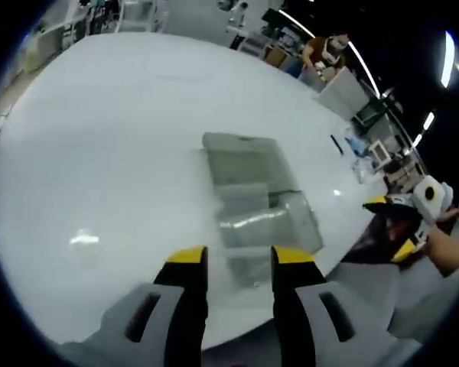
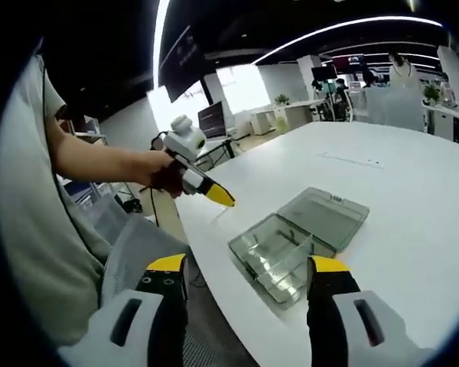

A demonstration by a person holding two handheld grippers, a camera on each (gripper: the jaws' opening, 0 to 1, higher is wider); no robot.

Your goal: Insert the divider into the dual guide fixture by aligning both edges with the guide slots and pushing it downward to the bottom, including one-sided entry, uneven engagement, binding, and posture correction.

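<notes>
So the clear plastic box (image 1: 256,202) sits open on the white table (image 1: 115,153) near the edge, lid (image 2: 325,210) flipped flat beside the tray part (image 2: 271,256). Can't pick out the divider for sure, everything in there is see-through. Left gripper (image 1: 237,264) hovers just short of the box, jaws apart, nothing in them. Right gripper (image 2: 249,267) hangs off the table edge, jaws wide apart, empty too. The person's hand (image 2: 164,174) holds the left gripper up over the edge.
</notes>
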